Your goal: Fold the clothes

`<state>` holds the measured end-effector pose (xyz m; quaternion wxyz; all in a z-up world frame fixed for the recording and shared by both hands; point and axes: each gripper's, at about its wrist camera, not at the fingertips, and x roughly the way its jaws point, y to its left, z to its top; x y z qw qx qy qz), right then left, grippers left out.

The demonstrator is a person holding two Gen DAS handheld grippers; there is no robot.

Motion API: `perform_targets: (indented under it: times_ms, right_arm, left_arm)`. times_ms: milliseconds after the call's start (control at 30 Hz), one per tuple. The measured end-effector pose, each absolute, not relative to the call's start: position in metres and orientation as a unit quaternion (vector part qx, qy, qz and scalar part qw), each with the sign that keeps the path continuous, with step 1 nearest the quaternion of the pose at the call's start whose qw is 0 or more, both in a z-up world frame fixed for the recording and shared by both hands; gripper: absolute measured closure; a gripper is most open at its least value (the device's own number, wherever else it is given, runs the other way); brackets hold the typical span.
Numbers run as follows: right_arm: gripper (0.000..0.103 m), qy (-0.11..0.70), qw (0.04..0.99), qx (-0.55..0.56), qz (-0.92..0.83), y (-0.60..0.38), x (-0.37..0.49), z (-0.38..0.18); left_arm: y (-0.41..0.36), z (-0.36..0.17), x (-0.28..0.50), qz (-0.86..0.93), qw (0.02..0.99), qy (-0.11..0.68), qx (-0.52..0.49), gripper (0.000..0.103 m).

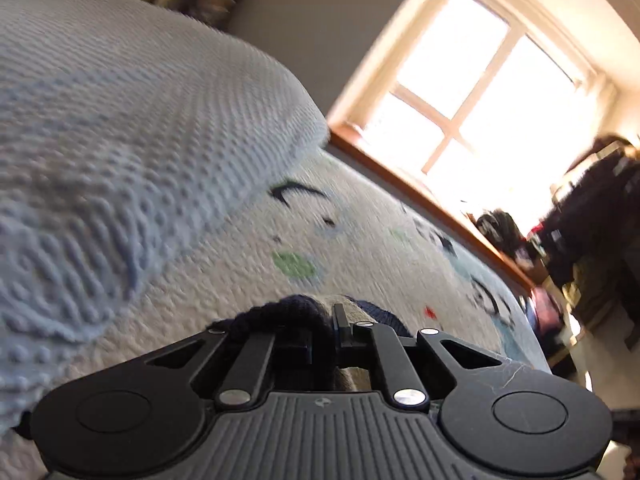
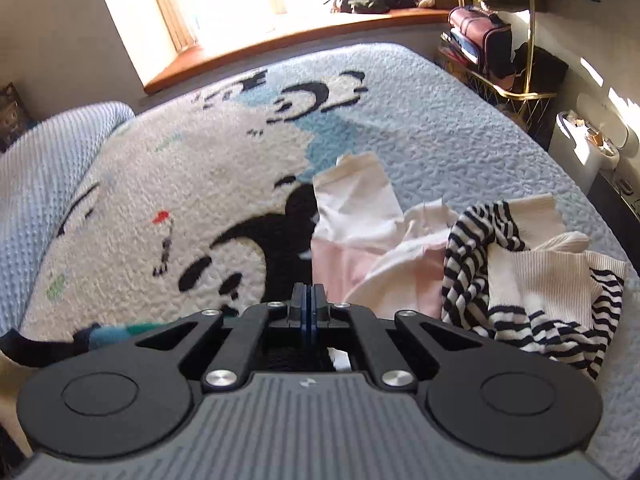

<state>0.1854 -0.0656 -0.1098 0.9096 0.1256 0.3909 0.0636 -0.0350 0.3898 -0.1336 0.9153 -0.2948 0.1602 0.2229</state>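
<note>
Left gripper, bottom centre of its view: jaws pinched on a dark navy knit garment with grey fabric bunched at the tips (view blurred). Right gripper: jaws closed flat together, nothing visibly clamped. Lower right, a pale pink garment and striped top heaped on the cartoon-print bedspread; pale blue pillow upper left.

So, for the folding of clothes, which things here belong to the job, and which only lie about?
Job:
- dark knit garment, pinched in left gripper
- striped top
- pink-white clothes
- right gripper, shut

Lying about:
- blue pillow
- pink bag
- gold rack
</note>
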Motion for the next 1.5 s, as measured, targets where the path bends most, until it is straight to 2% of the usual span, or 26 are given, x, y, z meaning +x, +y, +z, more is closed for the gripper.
perform_targets:
  times_ms: [67,133,200,400,467,533,600,633,767,800,867,967,1033,1233,1400,1500]
  right_arm:
    - [0.101,0.385,0.914,0.117,0.059,-0.063,0.187,-0.108]
    - [0.101,0.406,0.907,0.099,0.037,-0.059,0.197,-0.123]
    - [0.101,0.423,0.903,0.08,0.016,-0.056,0.205,-0.138]
    - [0.101,0.424,0.904,0.059,0.002,-0.049,0.218,-0.154]
    - [0.102,0.433,0.9,0.048,-0.018,-0.05,0.222,-0.163]
    - [0.096,0.446,0.893,0.032,-0.044,-0.053,0.224,-0.171]
    - [0.094,0.448,0.892,0.037,-0.052,-0.062,0.22,-0.172]
    - [0.092,0.431,0.9,0.046,-0.049,-0.069,0.213,-0.165]
    - [0.087,0.389,0.918,0.069,0.023,-0.084,0.167,-0.126]
    - [0.081,0.387,0.919,0.071,0.043,-0.084,0.149,-0.117]
    - [0.075,0.389,0.913,0.081,0.089,-0.081,0.111,-0.102]
    - [0.076,0.403,0.898,0.094,0.152,-0.072,0.048,-0.093]
    - [0.079,0.431,0.879,0.097,0.181,-0.07,0.012,-0.102]
    - [0.078,0.514,0.838,0.065,0.172,-0.079,-0.067,-0.147]
    - [0.076,0.527,0.839,0.025,0.135,-0.097,-0.104,-0.157]
    - [0.073,0.529,0.84,0.061,0.102,-0.121,-0.115,-0.165]
  left_arm:
    - [0.394,-0.147,-0.039,0.288,0.899,0.168,-0.284,0.093]
    - [0.408,-0.18,-0.027,0.304,0.871,0.238,-0.305,0.09]
    - [0.422,-0.199,-0.02,0.307,0.855,0.265,-0.324,0.09]
    - [0.429,-0.188,0.0,0.242,0.889,0.271,-0.277,0.084]
    - [0.442,-0.201,0.0,0.247,0.868,0.3,-0.31,0.081]
    - [0.459,-0.215,-0.001,0.247,0.835,0.326,-0.369,0.077]
    - [0.476,-0.215,-0.005,0.229,0.822,0.329,-0.405,0.073]
    - [0.481,-0.21,-0.01,0.213,0.819,0.333,-0.416,0.063]
    - [0.493,-0.175,-0.039,0.153,0.815,0.336,-0.446,0.034]
    - [0.494,-0.166,-0.051,0.148,0.818,0.333,-0.445,0.025]
    - [0.493,-0.143,-0.083,0.148,0.836,0.31,-0.428,0.023]
    - [0.484,-0.126,-0.134,0.135,0.844,0.311,-0.415,0.023]
    - [0.469,-0.13,-0.17,0.111,0.839,0.343,-0.407,0.025]
    - [0.419,-0.169,-0.27,0.112,0.823,0.443,-0.337,0.029]
    - [0.406,-0.191,-0.288,0.131,0.836,0.449,-0.287,0.031]
    - [0.403,-0.194,-0.275,0.108,0.849,0.43,-0.287,0.031]
